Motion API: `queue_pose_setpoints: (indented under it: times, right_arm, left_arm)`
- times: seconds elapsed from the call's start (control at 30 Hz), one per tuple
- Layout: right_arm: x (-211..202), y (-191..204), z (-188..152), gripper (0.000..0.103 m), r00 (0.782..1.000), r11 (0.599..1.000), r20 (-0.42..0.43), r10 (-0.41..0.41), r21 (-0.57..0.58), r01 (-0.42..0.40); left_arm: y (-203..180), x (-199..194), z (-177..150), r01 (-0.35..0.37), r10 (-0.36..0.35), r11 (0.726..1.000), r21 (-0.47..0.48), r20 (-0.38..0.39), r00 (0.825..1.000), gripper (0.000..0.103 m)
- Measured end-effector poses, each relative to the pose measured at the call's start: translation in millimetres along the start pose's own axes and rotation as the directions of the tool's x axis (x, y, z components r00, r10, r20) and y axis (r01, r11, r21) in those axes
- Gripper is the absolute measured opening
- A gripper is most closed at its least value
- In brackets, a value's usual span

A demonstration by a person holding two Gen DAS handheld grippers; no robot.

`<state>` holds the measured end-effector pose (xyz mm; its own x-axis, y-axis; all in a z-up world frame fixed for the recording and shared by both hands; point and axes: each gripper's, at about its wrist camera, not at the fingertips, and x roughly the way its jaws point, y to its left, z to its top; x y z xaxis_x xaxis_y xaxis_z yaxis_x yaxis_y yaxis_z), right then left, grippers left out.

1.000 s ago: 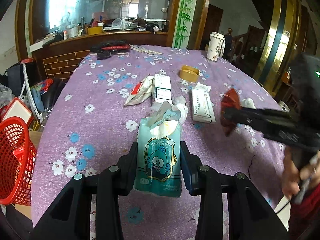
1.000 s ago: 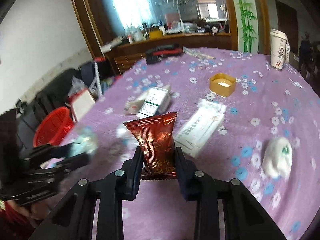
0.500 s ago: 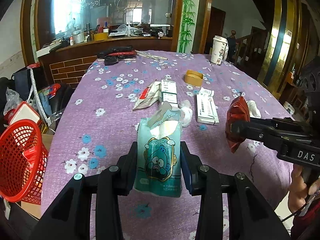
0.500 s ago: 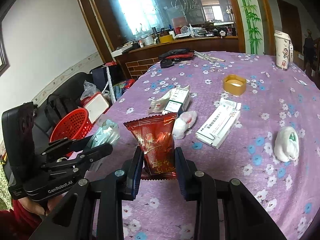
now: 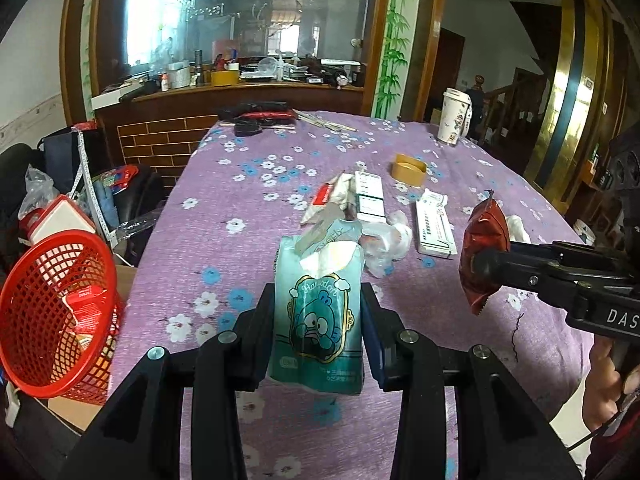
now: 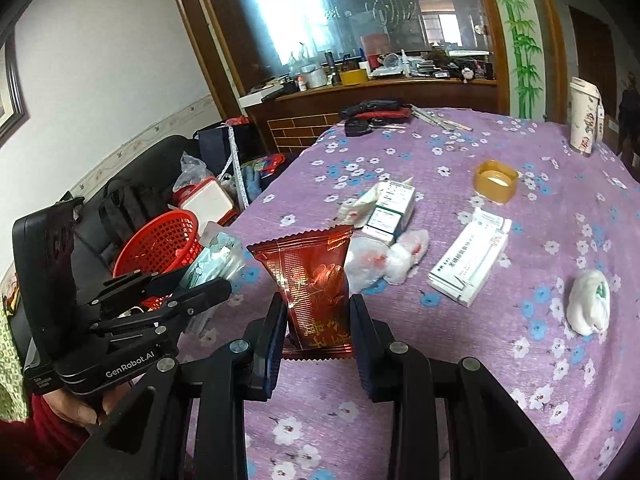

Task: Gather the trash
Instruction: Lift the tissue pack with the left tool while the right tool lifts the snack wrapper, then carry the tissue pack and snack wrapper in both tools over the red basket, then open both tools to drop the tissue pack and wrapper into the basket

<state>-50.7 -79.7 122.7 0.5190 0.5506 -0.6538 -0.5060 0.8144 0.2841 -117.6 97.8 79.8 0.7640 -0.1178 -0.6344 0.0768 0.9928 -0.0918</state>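
Note:
My left gripper (image 5: 318, 320) is shut on a teal tissue pack (image 5: 318, 312) with a cartoon face, held above the purple flowered tablecloth (image 5: 224, 248). My right gripper (image 6: 318, 320) is shut on a dark red snack wrapper (image 6: 316, 284), also above the table. Each gripper shows in the other view: the right one (image 5: 486, 268) with the wrapper (image 5: 482, 256), the left one (image 6: 208, 280) with the tissue pack (image 6: 214, 258). A red mesh basket (image 5: 56, 312) with some trash inside stands left of the table; it also shows in the right wrist view (image 6: 160, 246).
On the table lie a crumpled plastic bag (image 5: 386, 246), two white boxes (image 5: 370, 198) (image 5: 434, 222), an empty wrapper (image 5: 328, 200), a yellow tape roll (image 5: 409, 169), a white wad (image 6: 588, 306) and a paper cup (image 5: 454, 122). Bags and a sofa (image 6: 132, 200) stand left.
Both grippers have pulled back and risen from the table with their loads. The basket now shows larger and nearer on the left.

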Motion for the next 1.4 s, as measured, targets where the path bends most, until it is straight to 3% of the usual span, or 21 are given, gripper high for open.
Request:
queue_pose_setpoints:
  times: [0.43,0.73,1.1,1.4]
  right_arm:
    - [20,30,12,0.033,0.998,0.999,-0.045,0.037,-0.026,-0.038]
    - [46,74,32,0.033,0.992,0.992,-0.090,0.090,-0.084,-0.097]
    - [87,146,67,0.034,0.976,0.967,-0.136,0.168,-0.169,-0.190]
    - [141,206,84,0.034,0.952,0.940,-0.199,0.232,-0.207,-0.272]
  left_arm:
    - [45,-19,-3,-0.039,0.042,0.996,-0.084,0.035,0.999,0.038]
    - [96,-40,-3,-0.100,0.112,0.980,-0.170,0.064,0.992,0.038]
    - [198,-70,-3,-0.248,0.282,0.919,-0.305,0.072,0.957,0.039]
    - [245,-73,-14,-0.292,0.332,0.879,-0.378,0.042,0.942,0.040]
